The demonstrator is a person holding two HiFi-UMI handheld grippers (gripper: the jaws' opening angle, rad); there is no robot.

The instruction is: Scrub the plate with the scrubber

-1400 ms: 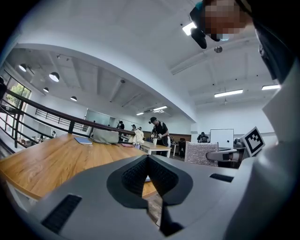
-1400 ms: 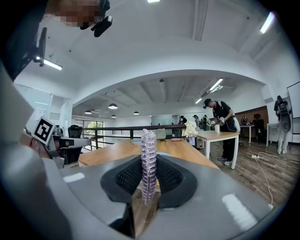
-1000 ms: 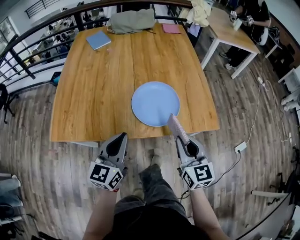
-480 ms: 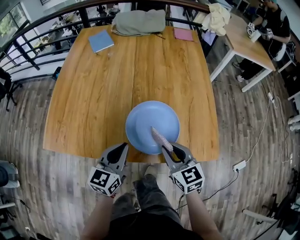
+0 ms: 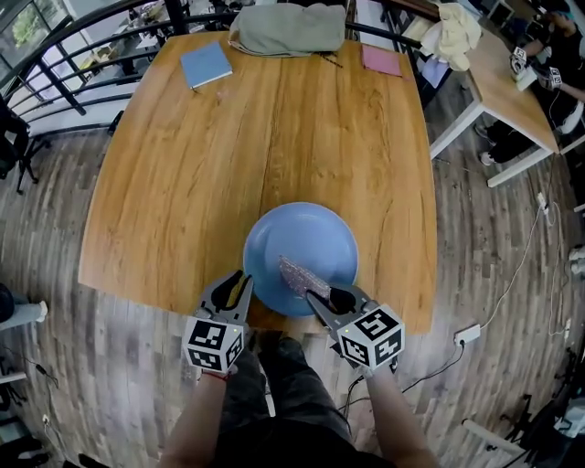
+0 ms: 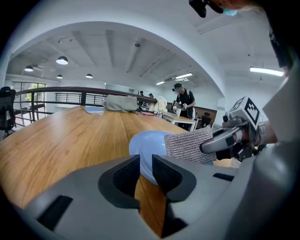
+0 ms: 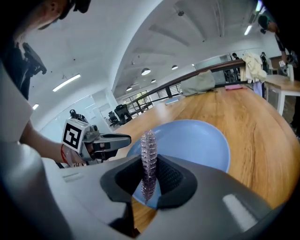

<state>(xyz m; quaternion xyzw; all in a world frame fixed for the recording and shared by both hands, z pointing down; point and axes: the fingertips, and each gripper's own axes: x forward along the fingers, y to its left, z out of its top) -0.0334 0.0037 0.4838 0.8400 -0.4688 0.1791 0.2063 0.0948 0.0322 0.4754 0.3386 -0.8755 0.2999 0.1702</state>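
A light blue plate (image 5: 311, 239) lies near the front edge of the wooden table (image 5: 183, 183). My right gripper (image 5: 320, 297) is shut on a flat silvery-pink scrubber (image 5: 298, 273), whose free end reaches over the plate's near part; I cannot tell whether it touches. In the right gripper view the scrubber (image 7: 149, 159) stands edge-on between the pads (image 7: 165, 174), above the plate (image 7: 197, 140). My left gripper (image 5: 239, 277) is at the plate's near-left rim. Its jaws have just been opening and hold nothing; the plate (image 6: 145, 143) shows just beyond the left gripper (image 6: 146, 164), with the scrubber (image 6: 190, 144) to the right.
At the table's far edge lie a blue notebook (image 5: 206, 64), a grey-green bag (image 5: 288, 27) and a pink notebook (image 5: 381, 59). A second table (image 5: 498, 73) with a cream cloth (image 5: 454, 32) stands at the right. A dark railing runs behind, and a cable with a power strip (image 5: 468, 334) lies on the floor.
Both grippers have moved forward and down to the plate. The scrubber has come from the plate's near rim to over its near part. The left jaws have parted.
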